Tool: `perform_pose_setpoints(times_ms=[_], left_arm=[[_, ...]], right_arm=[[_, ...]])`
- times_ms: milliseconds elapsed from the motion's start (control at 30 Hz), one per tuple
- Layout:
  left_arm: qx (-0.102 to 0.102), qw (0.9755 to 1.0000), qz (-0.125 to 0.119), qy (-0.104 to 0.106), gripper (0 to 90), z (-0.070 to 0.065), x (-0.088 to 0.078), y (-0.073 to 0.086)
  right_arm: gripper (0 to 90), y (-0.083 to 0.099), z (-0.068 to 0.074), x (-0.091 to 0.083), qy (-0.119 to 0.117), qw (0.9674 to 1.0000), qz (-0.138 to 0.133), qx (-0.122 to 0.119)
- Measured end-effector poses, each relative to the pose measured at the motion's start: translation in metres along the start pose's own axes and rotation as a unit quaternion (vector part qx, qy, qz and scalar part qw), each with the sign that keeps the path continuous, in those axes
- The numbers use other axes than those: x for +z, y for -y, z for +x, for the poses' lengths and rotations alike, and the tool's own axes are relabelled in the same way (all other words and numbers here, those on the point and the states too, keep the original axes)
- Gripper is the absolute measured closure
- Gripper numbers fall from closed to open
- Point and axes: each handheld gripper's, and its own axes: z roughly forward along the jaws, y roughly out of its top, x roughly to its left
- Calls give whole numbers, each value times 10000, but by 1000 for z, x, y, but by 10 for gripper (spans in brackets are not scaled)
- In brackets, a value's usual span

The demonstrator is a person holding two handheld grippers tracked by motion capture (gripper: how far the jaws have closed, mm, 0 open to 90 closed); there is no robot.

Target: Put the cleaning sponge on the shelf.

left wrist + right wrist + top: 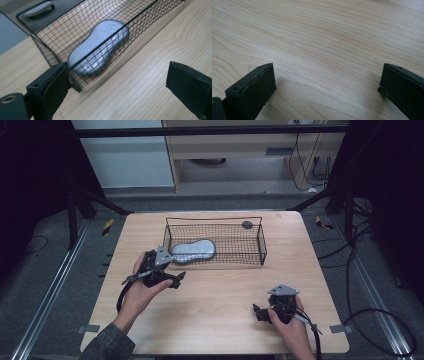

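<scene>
Risk: the left gripper (117,85), jaws apart and empty, sits just beside the wire basket (75,86); one jaw could snag the mesh corner and drag it.
Basket contents: one grey sponge (100,45), lying flat at the basket's left end.
Right gripper (327,85): jaws apart, empty, over bare surface (324,37).

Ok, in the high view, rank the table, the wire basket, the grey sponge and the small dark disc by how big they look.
1. Table
2. Wire basket
3. Grey sponge
4. Small dark disc
</scene>
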Motion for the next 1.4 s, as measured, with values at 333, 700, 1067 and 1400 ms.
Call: perform_pose_setpoints(times_ms=[333, 700, 1067, 1400], left_arm=[[-531, 9983, 137, -219, 41, 20, -2, 39], [-957, 9941, 423, -278, 41, 42, 9, 69], [-1114, 9904, 765, -287, 40, 49, 21, 91], [-1203, 9883, 886, -291, 37, 55, 30, 102]], right_arm=[[7, 0, 0, 0, 8, 10000, -1, 8], [7, 0, 1, 0, 12, 10000, -1, 18], [7, 0, 1, 0, 11, 10000, -1, 17], [6, 0, 1, 0, 11, 10000, -1, 17]])
